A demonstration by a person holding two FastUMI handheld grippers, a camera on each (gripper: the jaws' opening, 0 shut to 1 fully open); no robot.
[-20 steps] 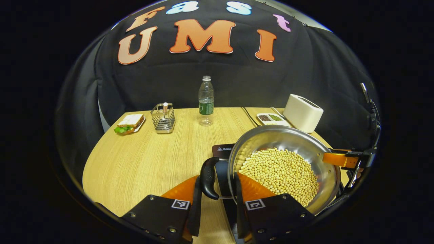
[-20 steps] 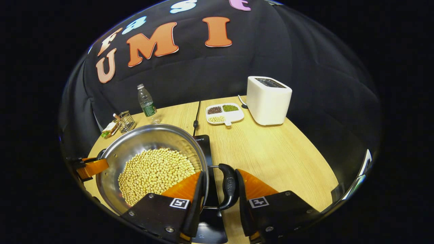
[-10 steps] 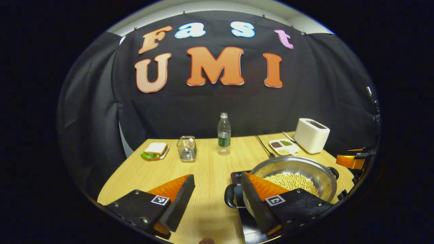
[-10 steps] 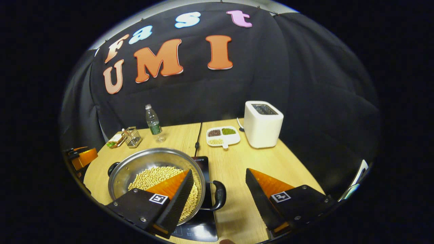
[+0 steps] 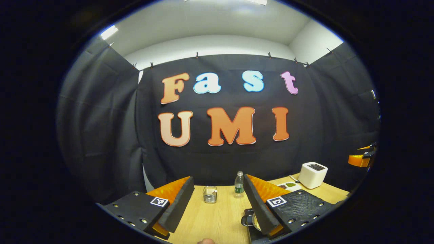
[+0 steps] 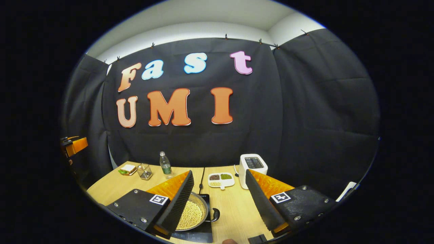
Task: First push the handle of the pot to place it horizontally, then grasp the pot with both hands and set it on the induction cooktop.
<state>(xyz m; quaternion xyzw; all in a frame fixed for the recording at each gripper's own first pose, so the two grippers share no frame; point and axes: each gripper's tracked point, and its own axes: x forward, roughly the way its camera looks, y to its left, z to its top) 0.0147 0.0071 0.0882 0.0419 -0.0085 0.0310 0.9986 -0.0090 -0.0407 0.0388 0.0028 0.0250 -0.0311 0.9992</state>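
Both views look from high and far back — sharing the table (image 5: 217,217) and toaster (image 6: 252,166).

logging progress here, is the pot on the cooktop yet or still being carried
Looks done: the pot of beans sits on the induction cooktop, side handle level. Nothing in hand: right gripper and left gripper are both open and raised above the table. Nothing visibly left.

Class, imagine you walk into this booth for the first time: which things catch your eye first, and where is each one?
In the right gripper view, a steel pot full of pale beans sits on the black induction cooktop near the table's front edge, partly behind the open right hand-held gripper. Behind it stand a white toaster and a divided tray of grains; a water bottle stands toward the back left.
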